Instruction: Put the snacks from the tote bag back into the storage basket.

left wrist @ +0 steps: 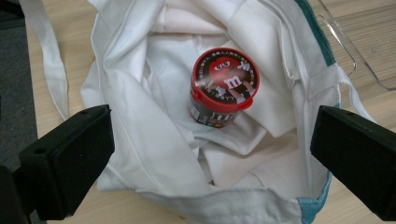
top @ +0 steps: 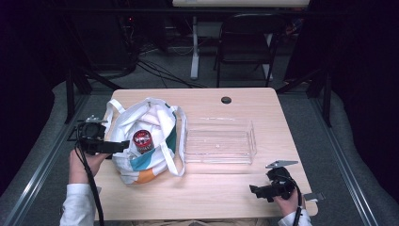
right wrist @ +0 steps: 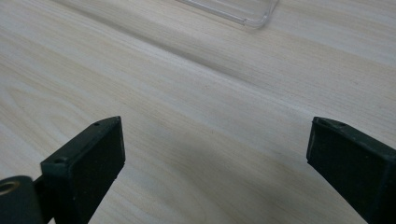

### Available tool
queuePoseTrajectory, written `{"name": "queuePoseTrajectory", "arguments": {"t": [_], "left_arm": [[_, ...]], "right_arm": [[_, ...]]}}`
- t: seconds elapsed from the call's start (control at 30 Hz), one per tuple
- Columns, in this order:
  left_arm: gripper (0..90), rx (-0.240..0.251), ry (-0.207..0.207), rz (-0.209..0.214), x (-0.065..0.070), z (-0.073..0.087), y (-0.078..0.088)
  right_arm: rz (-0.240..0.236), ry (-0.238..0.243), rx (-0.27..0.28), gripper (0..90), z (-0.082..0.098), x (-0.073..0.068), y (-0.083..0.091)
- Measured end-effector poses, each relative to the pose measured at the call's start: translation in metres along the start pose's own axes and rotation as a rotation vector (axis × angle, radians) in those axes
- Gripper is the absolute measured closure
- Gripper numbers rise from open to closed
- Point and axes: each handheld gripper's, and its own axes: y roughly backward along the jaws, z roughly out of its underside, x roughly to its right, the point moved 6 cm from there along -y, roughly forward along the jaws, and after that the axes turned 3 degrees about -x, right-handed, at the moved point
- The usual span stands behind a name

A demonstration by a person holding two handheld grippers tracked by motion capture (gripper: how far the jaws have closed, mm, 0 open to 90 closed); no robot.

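Note:
A white tote bag (top: 150, 141) with teal and orange trim lies open on the left half of the wooden table (top: 226, 188). Inside it stands a small candy tub (top: 142, 141) with a red lid (left wrist: 225, 77). My left gripper (top: 117, 146) hovers at the bag's (left wrist: 154, 140) left edge, pointing at the tub, jaws open wide and empty. My right gripper (top: 256, 192) rests low at the table's front right, open, with bare wood (right wrist: 210, 140) between its jaws.
A clear plastic tray (top: 220, 141) sits empty to the right of the bag; its corner (right wrist: 252, 18) shows in the right gripper view. A cable hole (top: 226, 100) is near the far table edge. A chair (top: 244, 42) stands beyond the table.

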Motion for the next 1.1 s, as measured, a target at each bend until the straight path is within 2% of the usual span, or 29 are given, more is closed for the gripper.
{"name": "queuePoseTrajectory", "arguments": {"t": [0.13,0.5,0.57,0.7,1.0,1.1], "left_arm": [[0.0,0.006,-0.014,0.004,0.003,-0.006,-0.002],[0.0,0.009,-0.025,0.004,0.011,-0.022,-0.020],[0.0,-0.010,-0.031,0.016,0.014,-0.023,-0.025],[0.0,-0.027,-0.043,0.004,0.017,-0.028,-0.036],[0.0,-0.046,-0.055,-0.012,0.019,-0.033,-0.048],[0.0,-0.055,-0.062,-0.007,0.020,-0.035,-0.052]], "right_arm": [[0.005,0.003,-0.018,4.1,0.001,0.000,-0.003],[0.009,0.009,-0.016,4.2,0.001,0.001,-0.002],[0.006,0.010,-0.015,4.2,0.001,0.000,-0.002],[0.015,0.015,-0.021,4.2,0.001,0.001,-0.001],[0.007,0.010,-0.019,4.2,0.001,-0.001,-0.002],[0.010,0.012,-0.020,4.2,0.001,-0.001,-0.002]]}}
